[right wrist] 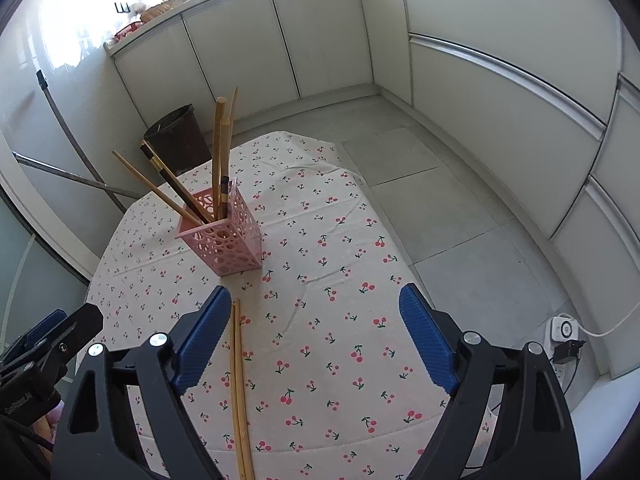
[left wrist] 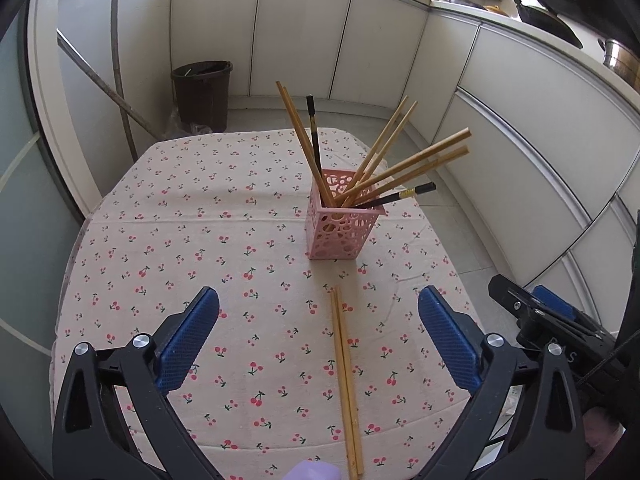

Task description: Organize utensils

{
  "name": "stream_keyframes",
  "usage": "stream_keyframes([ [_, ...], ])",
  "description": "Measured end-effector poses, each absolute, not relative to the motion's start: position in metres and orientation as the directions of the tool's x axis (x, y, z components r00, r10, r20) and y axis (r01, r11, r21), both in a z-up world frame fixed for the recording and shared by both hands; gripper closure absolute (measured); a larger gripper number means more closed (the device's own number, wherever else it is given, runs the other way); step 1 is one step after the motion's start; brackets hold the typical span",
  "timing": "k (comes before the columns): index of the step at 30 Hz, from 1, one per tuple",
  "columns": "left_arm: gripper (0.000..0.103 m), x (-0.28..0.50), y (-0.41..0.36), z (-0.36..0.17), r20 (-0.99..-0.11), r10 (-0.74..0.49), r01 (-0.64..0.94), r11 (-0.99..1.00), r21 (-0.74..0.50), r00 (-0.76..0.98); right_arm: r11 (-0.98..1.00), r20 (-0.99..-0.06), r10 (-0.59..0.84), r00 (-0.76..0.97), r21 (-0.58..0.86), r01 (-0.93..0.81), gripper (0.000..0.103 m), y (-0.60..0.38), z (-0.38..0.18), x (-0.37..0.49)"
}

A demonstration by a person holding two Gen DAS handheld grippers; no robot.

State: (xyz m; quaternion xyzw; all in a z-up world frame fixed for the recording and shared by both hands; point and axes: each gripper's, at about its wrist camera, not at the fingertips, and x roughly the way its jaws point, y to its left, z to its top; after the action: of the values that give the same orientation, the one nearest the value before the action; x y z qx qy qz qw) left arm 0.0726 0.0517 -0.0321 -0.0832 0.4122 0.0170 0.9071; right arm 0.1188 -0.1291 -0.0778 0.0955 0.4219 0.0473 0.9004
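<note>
Two bamboo chopsticks (left wrist: 345, 380) lie side by side and touching on the tabletop (left wrist: 160, 240), which has a cherry-print cloth over it. They run lengthwise toward the pink perforated holder (left wrist: 340, 228), stopping a little short of it.

Holder stands upright near the tabletop's far middle. Several chopsticks are in it, mostly bamboo plus two dark ones, fanned out and leaning on the rim.

Left tongs (left wrist: 318, 340): jaws wide, nothing gripped. The loose pair sits on the cloth between the blue pads, touching neither.

Right tongs (right wrist: 316, 340): jaws wide, nothing held. The loose pair lies just beside the left-hand blue pad (right wrist: 204, 340); can't tell if they touch.

Each tool shows at the edge of the other's view, so they are side by side over the near end of the tabletop.
</note>
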Motion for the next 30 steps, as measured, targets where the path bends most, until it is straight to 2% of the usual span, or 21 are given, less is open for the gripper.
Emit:
stream_keyframes([
  [13,0.007,0.086,0.045,-0.077,-0.831,0.047,-0.099,0.995,-0.010,0.555,0.978,-0.841,0.169,0.514,0.206,0.016,0.007,-0.133,-0.109,0.118],
  [25,0.007,0.107,0.062,-0.120,-0.892,0.070,-0.153,0.988,0.001,0.446,0.981,-0.889,0.172,0.423,0.194,0.009,0.007,-0.129,-0.126,0.119],
  [30,0.007,0.122,0.069,-0.133,-0.908,0.020,-0.154,0.987,-0.049,0.418,0.978,-0.912,0.188,0.365,0.209,0.017,0.007,-0.129,-0.137,0.122],
])
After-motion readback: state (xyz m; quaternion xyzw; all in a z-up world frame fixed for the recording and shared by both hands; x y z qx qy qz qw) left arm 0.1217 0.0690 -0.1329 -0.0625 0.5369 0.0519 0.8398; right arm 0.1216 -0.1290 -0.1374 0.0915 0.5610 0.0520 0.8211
